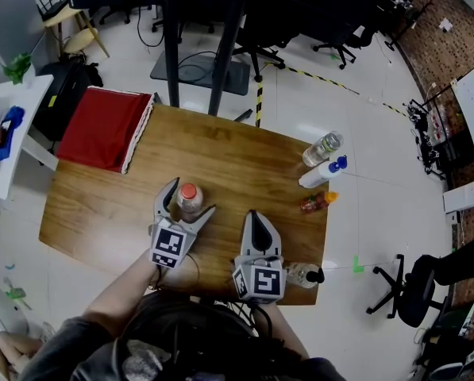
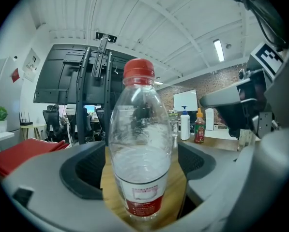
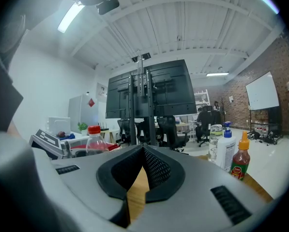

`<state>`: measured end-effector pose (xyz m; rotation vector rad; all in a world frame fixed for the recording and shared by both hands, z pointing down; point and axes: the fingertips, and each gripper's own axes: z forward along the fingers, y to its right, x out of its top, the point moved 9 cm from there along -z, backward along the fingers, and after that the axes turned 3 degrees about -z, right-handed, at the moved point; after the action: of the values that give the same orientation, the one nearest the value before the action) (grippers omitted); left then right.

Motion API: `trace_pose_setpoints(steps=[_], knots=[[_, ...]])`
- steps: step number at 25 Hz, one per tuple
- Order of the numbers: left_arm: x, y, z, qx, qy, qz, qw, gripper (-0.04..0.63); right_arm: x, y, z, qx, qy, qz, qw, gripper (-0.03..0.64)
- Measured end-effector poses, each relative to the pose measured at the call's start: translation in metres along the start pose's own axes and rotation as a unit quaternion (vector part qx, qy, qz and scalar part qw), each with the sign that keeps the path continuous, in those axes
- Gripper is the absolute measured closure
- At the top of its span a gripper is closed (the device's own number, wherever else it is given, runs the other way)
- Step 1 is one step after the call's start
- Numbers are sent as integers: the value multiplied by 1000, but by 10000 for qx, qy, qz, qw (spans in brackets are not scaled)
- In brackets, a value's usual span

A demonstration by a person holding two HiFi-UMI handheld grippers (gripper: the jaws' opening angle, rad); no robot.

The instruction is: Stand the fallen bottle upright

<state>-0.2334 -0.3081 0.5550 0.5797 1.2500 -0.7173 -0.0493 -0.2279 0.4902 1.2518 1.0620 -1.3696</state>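
A clear plastic bottle (image 1: 189,201) with a red cap and a red-and-white label stands upright on the wooden table (image 1: 221,153). My left gripper (image 1: 191,198) is open around it, one jaw on each side. In the left gripper view the bottle (image 2: 142,144) fills the middle, and a gap shows between it and each dark pad (image 2: 83,170). My right gripper (image 1: 252,215) rests to the right of the bottle, shut with nothing in it. In the right gripper view its pads (image 3: 156,170) meet at the tip and the bottle (image 3: 94,141) stands off to the left.
Along the table's right edge are a clear bottle (image 1: 322,149), a white pump bottle (image 1: 322,173) and a red sauce bottle (image 1: 316,203). A small clear bottle (image 1: 304,275) lies by the near right corner. A red cloth (image 1: 105,127) covers the far left corner. Black stand posts (image 1: 221,46) rise behind the table.
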Motion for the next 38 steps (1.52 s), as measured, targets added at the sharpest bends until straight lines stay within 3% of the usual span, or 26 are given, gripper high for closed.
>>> trace_pose_setpoints(steps=[11, 21, 29, 32, 38], knots=[[14, 9, -36, 192, 279, -106, 9994, 127, 7, -7, -19, 1, 191, 72, 9998, 611], [64, 28, -89, 392, 804, -631, 9940, 127, 24, -9, -48, 147, 450, 35, 9989, 611], [86, 49, -118, 706, 1167, -666, 9884, 154, 35, -9, -70, 325, 561, 29, 9979, 611], [87, 55, -127, 888, 1206, -682, 9864, 314, 37, -9, -75, 376, 614, -7, 9974, 611], [90, 70, -136, 911, 1099, -552, 9882, 486, 41, -10, -86, 471, 705, -18, 9964, 611]])
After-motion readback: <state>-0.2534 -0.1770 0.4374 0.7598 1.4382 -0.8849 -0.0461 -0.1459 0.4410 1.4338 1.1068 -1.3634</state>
